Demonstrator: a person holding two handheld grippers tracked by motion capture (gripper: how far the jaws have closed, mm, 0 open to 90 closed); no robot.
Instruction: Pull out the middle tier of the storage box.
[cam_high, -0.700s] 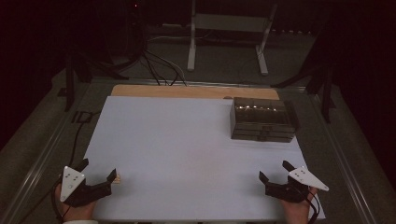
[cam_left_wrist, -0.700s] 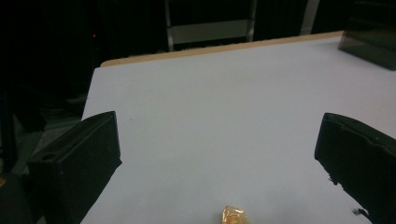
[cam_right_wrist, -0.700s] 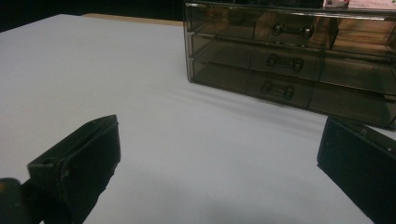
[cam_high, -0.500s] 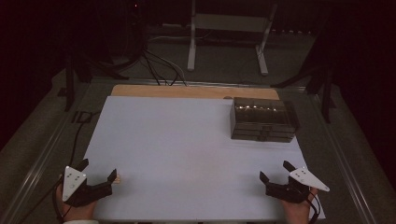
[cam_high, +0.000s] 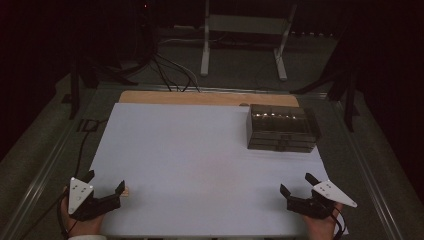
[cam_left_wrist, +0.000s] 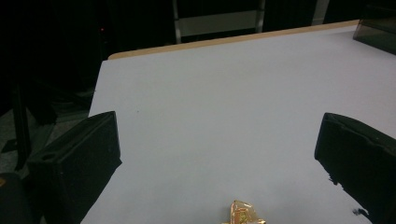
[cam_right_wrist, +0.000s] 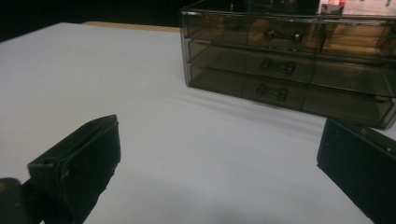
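Dim room, dark floor; white sheet (cam_high: 200, 165), smooth and matte, laid over a wooden board (cam_high: 200, 97) whose pale edge is seen along the far side.

Wrapper (cam_left_wrist: 243, 213): small, crumpled gold foil, glossy, set on the sheet at its near left corner, just ahead of the left gripper (cam_high: 104, 185) and between its jaws, untouched.

Left gripper: black, blocky jaws spread wide, nothing held; grey three-cornered plate on top.

Right gripper (cam_high: 299, 185): same build, jaws spread wide, nothing held, placed at the near right corner.

Drawer box (cam_high: 281, 127): smoked clear plastic, rectangular, three tiers with small handles, stood at the far right of the sheet, well apart from both grippers.

Cables (cam_high: 170, 75) and a white metal stand (cam_high: 245, 30) are seen beyond the board.
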